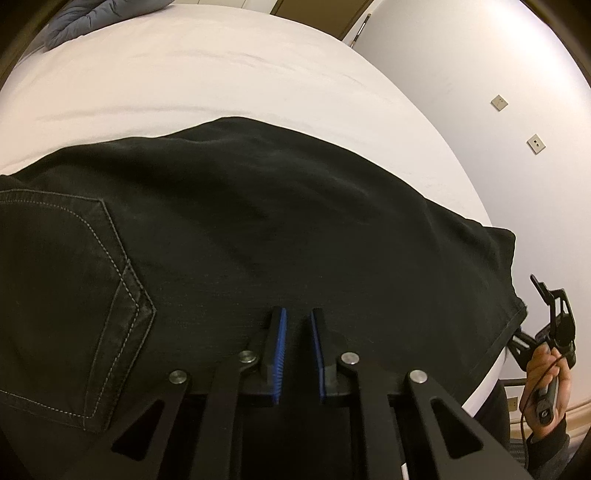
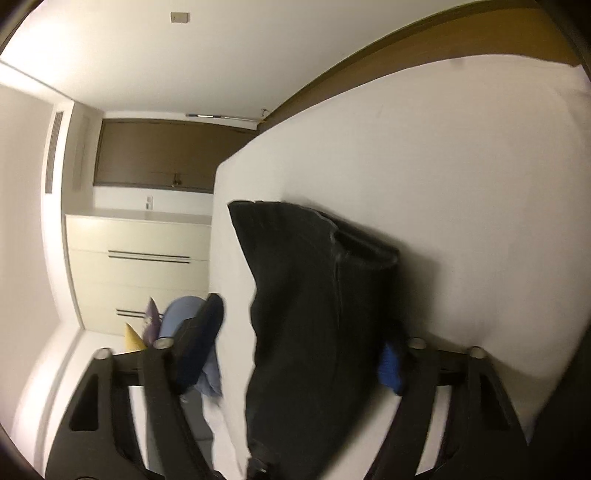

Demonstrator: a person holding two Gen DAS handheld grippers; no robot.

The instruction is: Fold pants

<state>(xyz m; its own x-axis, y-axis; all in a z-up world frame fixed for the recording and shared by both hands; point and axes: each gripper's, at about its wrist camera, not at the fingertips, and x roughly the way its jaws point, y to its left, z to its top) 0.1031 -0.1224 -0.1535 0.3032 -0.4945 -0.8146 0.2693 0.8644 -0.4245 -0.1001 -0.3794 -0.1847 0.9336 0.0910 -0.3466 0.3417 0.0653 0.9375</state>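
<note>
Two grippers, one job: my left gripper (image 1: 297, 325) hovers over the black pants (image 1: 258, 221) on the white bed (image 1: 184, 74), jaws a little apart. My right gripper (image 2: 295, 350) is wide open. Pants feel soft, floppy; grab the hem.

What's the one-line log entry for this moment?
task: fold pants | pants: flat on bed | left gripper: slightly open over pants, holding nothing | right gripper: open, straddling pants edge

white bed (image 1: 192, 74), grey pillow (image 1: 96, 18), cream drawers (image 2: 140, 258)
</note>
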